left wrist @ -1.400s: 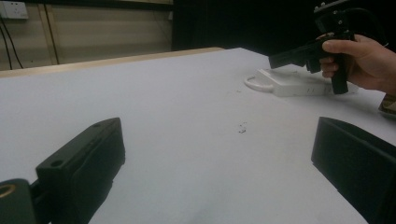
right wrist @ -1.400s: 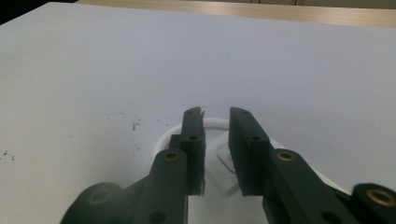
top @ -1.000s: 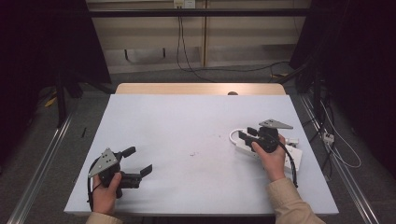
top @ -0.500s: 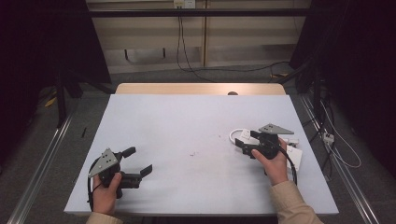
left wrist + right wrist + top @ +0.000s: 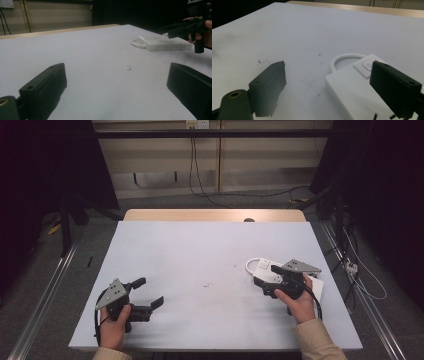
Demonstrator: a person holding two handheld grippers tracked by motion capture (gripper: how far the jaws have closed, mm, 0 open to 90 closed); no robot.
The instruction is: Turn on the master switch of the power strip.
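A white power strip [image 5: 262,268] with a looped white cable [image 5: 249,265] lies on the right of the white table [image 5: 200,250]. My right gripper [image 5: 264,276] hovers over the strip's near end and points left. Its jaws have just been opening and now stand wide. In the right gripper view the strip [image 5: 352,87] and its power button [image 5: 367,65] sit partly under the right-hand jaw, and no pad presses on them [image 5: 329,75]. My left gripper [image 5: 148,292] rests open near the front left edge, with nothing between its jaws [image 5: 117,72].
From the left gripper view, the strip [image 5: 162,42] and the right gripper [image 5: 185,27] show far across the table. A few dark specks [image 5: 206,285] mark the table's middle. Cables trail on the floor [image 5: 360,280] to the right of the table. A wooden strip [image 5: 215,215] borders the far edge.
The right hand has drawn back a little toward the person, and its jaws stand wider than before. The power strip has stayed on the table. The left gripper has not moved.
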